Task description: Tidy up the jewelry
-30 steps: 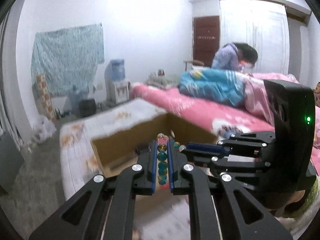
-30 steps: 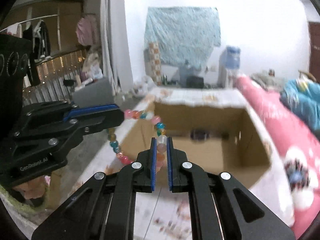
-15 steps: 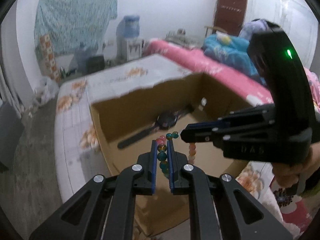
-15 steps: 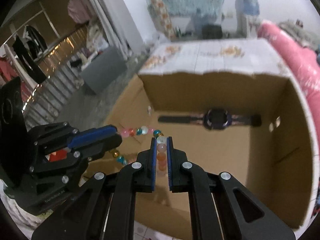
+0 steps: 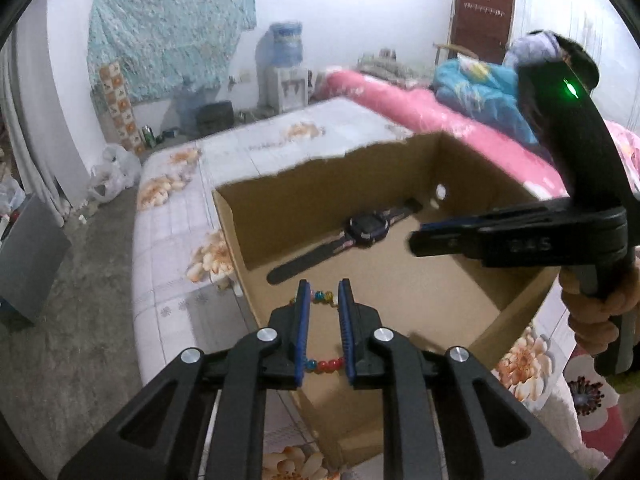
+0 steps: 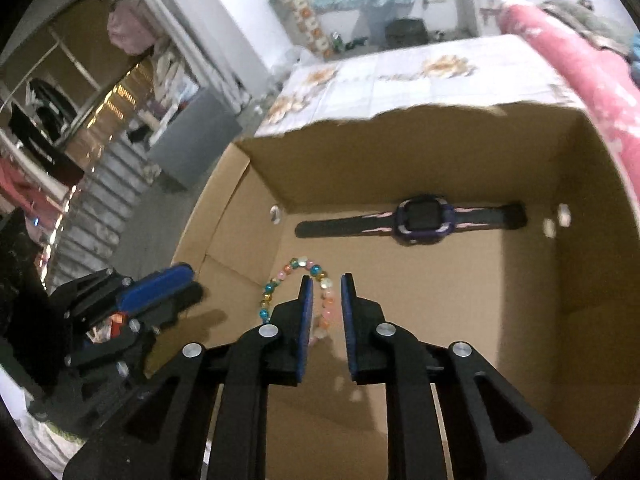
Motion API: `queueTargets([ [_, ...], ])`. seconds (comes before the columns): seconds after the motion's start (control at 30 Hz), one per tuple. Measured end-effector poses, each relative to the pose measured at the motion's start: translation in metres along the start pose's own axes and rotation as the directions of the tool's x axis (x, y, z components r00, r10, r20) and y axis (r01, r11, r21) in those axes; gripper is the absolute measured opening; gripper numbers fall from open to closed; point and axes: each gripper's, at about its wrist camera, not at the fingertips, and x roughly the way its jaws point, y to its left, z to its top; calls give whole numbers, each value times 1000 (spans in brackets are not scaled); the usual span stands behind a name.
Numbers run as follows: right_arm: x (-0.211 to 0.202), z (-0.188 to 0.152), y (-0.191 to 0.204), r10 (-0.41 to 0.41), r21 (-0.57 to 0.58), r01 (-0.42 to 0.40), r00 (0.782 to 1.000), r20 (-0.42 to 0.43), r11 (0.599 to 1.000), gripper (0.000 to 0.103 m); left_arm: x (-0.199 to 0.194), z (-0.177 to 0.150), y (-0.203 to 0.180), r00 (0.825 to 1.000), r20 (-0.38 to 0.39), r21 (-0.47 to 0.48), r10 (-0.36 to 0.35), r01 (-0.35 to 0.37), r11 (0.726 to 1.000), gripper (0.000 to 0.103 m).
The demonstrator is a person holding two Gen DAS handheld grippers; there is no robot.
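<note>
A colourful bead bracelet (image 6: pixel 296 284) lies on the floor of an open cardboard box (image 6: pixel 440 148), seen below both grippers; in the left wrist view its beads (image 5: pixel 325 364) show between my fingers. My left gripper (image 5: pixel 323 292) is open above the box's near left edge. My right gripper (image 6: pixel 324 286) is open over the box, just above the bracelet. The right gripper also shows in the left wrist view (image 5: pixel 440 236), and the left one in the right wrist view (image 6: pixel 160 288). A purple and black watch (image 6: pixel 424 222) lies flat by the far wall of the box.
The box stands on a floral-print surface (image 5: pixel 176 240). A pink bed (image 5: pixel 440 116) with blue bedding lies to the right. A grey bin (image 5: pixel 28 256) and concrete floor lie to the left. A water dispenser (image 5: pixel 284 68) stands by the far wall.
Both grippers held the bracelet shut between them, lowered it into the box, then opened. The bracelet now lies loose on the box floor.
</note>
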Motion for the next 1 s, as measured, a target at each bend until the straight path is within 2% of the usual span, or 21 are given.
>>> queueTargets([
  [0.07,-19,-8,-2,-20,-1,20,999,48,1000,24,-14,-2,-2,999,44,1,4,-4,1000,14],
  [0.13,-46,-21,-5,-28,-5,29,993,111,1000,29,-29,-5,-4,996,88,1,-21,21,1000,14],
  [0.23,-88,-50,-7,-37,-24,43,976,213,999,48,-53,-18,-12,987,141,16,-78,77,997,16],
  [0.27,-95,-54,-8,-42,-25,49,972,231,999,54,-61,-26,-17,983,158,27,-98,95,995,20],
  [0.37,-124,-95,-11,-49,-21,58,955,294,998,70,-77,-47,-29,972,174,52,-157,150,987,29],
  [0.47,-126,-135,-16,-102,12,103,951,292,995,82,-79,-75,-43,968,148,52,-201,195,979,40],
  [0.6,-104,-177,-25,-208,93,192,955,213,977,87,-54,-105,-61,973,40,8,-228,228,974,42],
  [0.67,-88,-193,-28,-265,115,249,952,154,962,88,-35,-117,-72,979,-18,6,-201,202,979,42],
  [0.73,-72,-203,-26,-319,117,307,942,101,944,88,-24,-125,-80,984,-38,28,-173,174,984,42],
  [0.8,-62,-208,-23,-350,112,341,934,73,933,94,-14,-129,-86,988,-52,42,-146,149,988,42],
  [0.9,-61,-210,-13,-379,87,371,919,107,925,95,-4,-127,-90,991,-52,54,-125,128,990,42],
  [1.0,-63,-212,-10,-379,82,371,915,139,925,95,7,-125,-94,992,-48,70,-114,117,991,42],
])
